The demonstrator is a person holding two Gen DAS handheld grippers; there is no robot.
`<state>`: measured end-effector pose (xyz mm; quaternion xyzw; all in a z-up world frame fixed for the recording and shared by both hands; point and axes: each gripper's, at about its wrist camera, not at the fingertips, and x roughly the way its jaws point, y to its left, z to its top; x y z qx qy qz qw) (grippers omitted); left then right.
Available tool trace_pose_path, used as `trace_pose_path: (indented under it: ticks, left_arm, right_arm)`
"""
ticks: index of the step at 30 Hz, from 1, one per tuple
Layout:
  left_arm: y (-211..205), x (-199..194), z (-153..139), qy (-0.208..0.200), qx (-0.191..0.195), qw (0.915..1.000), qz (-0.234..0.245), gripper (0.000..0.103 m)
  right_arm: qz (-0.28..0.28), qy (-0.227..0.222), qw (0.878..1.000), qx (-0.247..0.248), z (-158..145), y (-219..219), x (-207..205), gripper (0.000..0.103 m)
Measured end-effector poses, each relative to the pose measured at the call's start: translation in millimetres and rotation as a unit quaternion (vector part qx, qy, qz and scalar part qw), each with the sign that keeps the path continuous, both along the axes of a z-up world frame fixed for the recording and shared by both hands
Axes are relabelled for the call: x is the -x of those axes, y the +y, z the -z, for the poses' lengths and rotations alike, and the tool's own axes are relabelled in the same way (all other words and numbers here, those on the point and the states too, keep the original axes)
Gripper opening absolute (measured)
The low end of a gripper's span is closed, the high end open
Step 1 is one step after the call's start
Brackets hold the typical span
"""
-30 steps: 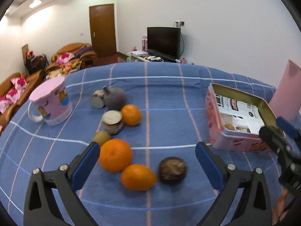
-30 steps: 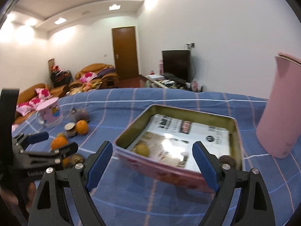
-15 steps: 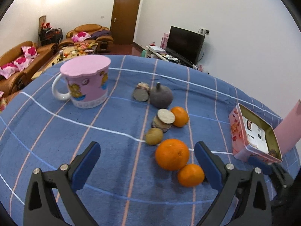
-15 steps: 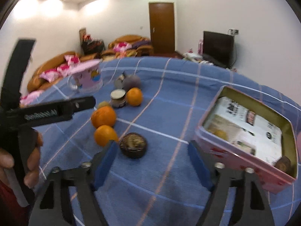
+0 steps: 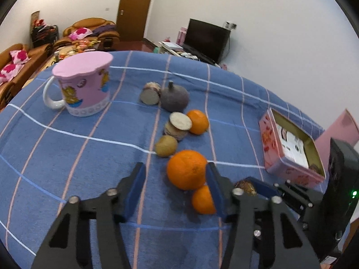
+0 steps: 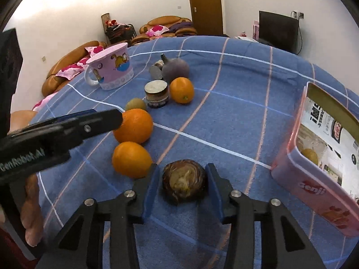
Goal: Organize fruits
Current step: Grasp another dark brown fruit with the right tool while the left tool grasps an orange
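A: State the right gripper [image 6: 182, 185] pose.

B: It angles down at the blue checked tablecloth [image 6: 235, 116]. Its 2 blue pads are closing on either side of the dark brown fruit [image 6: 184, 183], which sits between them on the cloth; the right pad looks to be touching it, and contact on the left cannot be confirmed.

A: And the left gripper [image 5: 175, 186]?

B: Also angled down, jaws closing. The large orange [image 5: 186, 169] lies between the pads against the right one, with a clear gap to the left pad [image 5: 134, 190]. A bare hand [image 6: 29, 190] holds this tool.

A: Locate the other fruit relative to the large orange.

B: The small orange [image 6: 131, 159] touches it on the near side. The kiwi [image 6: 135, 105] sits just beyond it, then a small jar [image 6: 156, 94] and another orange [image 6: 181, 90].

A: Surface and room?

B: The pink tin [image 6: 318, 179] stands open well to the right of the large orange, 1 yellow fruit inside. A pink mug [image 5: 84, 87] stands far left. Behind: brown sofas [image 5: 89, 30], a wooden door [image 5: 135, 9], a television [image 5: 207, 40].
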<state>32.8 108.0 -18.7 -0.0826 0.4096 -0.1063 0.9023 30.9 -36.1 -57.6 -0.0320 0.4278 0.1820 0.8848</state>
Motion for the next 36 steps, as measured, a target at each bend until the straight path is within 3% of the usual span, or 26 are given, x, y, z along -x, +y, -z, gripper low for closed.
trace_pose_path:
  ticks: [5, 10, 14, 18, 23, 28, 33, 36]
  left_arm:
    - [-7.3, 3.4, 0.5, 0.005, 0.009, 0.9994, 0.034, 0.036]
    - [-16.0, 15.2, -7.1, -0.019, 0.009, 0.9972, 0.071, 0.036]
    - [-26.0, 16.0, -1.7, -0.005, -0.019, 0.9960, 0.087, 0.036]
    - [-33.1, 18.8, 0.3, -0.007, -0.038, 0.9945, 0.098, 0.036]
    - [-35.0, 21.0, 1.1, 0.006, -0.023, 0.9929, 0.117, 0.036]
    - [-45.8, 31.4, 1.3, -0.008, -0.071, 0.9886, 0.132, 0.038]
    - [-40.6, 30.4, 3.2, 0.005, -0.066, 0.9894, 0.130, 0.039]
    - [-40.8, 35.1, 5.9, 0.009, -0.085, 0.9876, 0.131, 0.039]
  right_arm:
    - [0.004, 0.003, 1.000, -0.023, -2.3, -13.6, 11.1, 0.040]
    - [0.014, -0.038, 0.999, -0.024, -16.3, -35.0, 35.2, 0.040]
    - [0.018, -0.063, 0.998, -0.022, -23.7, -49.1, 50.8, 0.040]
    - [0.023, -0.059, 0.997, -0.036, -25.9, -57.5, 50.9, 0.040]
    - [0.021, -0.062, 0.997, -0.039, -27.6, -57.9, 51.7, 0.040]
    - [0.026, -0.061, 0.997, -0.049, -28.8, -61.6, 49.6, 0.040]
    - [0.028, -0.051, 0.996, -0.064, -28.7, -67.0, 47.7, 0.040]
    - [0.027, -0.054, 0.996, -0.063, -28.8, -67.3, 47.5, 0.040]
